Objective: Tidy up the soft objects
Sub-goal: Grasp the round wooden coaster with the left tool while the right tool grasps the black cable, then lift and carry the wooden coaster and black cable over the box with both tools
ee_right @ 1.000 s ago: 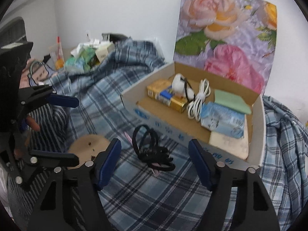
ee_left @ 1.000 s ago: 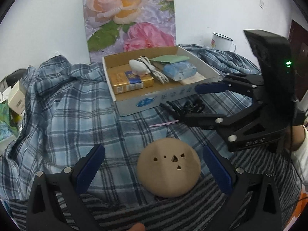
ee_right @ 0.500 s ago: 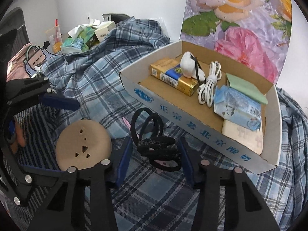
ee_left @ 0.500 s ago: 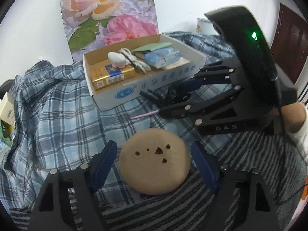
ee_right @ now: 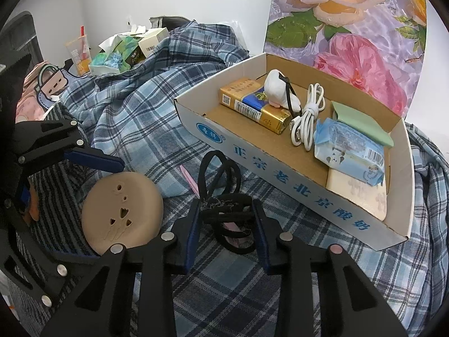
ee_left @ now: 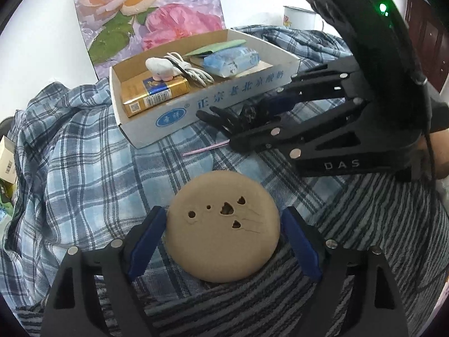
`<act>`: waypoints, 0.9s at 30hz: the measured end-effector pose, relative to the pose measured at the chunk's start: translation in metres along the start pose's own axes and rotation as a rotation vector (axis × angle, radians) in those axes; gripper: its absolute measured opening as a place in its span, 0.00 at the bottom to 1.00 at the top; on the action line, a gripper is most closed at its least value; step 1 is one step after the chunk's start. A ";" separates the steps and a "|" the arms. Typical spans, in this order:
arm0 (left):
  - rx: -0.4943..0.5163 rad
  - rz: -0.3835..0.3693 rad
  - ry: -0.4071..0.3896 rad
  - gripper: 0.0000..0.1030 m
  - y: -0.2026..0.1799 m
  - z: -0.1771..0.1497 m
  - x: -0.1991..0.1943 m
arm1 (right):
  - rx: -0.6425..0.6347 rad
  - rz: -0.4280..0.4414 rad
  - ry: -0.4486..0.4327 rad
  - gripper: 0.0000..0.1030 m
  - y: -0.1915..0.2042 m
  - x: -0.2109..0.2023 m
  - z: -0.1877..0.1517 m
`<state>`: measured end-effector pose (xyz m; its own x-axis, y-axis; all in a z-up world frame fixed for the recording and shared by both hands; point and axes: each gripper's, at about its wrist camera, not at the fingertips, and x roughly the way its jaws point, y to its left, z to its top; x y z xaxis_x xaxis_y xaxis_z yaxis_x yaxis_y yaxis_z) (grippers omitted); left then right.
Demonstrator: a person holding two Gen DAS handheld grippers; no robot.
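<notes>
A round tan pad with small holes lies on striped cloth. My left gripper straddles it, and both blue pads touch its rim while the jaws are opening slightly. The right wrist view shows the same tan pad between that gripper's fingers. A bunch of black hair ties rests on the plaid cloth before a cardboard box. My right gripper is closing on the bunch, with its pads against both sides. In the left wrist view it reaches in from the right.
The box holds a gold pack, a white plush, a white cable and a blue tissue pack. A floral board stands behind. A pink strip lies nearby. Clutter sits far left.
My left gripper came down over the tan pad and narrowed until its pads met the rim. My right gripper narrowed from wide open onto the hair ties.
</notes>
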<state>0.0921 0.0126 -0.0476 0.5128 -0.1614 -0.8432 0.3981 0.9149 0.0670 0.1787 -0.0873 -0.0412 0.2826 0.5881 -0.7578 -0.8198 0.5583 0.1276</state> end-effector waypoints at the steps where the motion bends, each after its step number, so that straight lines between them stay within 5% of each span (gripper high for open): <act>1: -0.003 0.000 0.003 0.84 0.001 0.000 0.001 | 0.001 0.000 0.000 0.32 0.000 0.000 0.000; 15: -0.066 -0.063 -0.067 0.73 0.012 -0.001 -0.011 | -0.020 -0.001 -0.065 0.12 0.004 -0.014 -0.001; 27: -0.152 -0.099 -0.225 0.73 0.027 0.001 -0.047 | -0.046 -0.036 -0.214 0.11 0.011 -0.044 0.003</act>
<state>0.0795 0.0450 -0.0062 0.6396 -0.3150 -0.7012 0.3450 0.9328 -0.1043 0.1591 -0.1054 -0.0043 0.4070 0.6820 -0.6076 -0.8279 0.5565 0.0700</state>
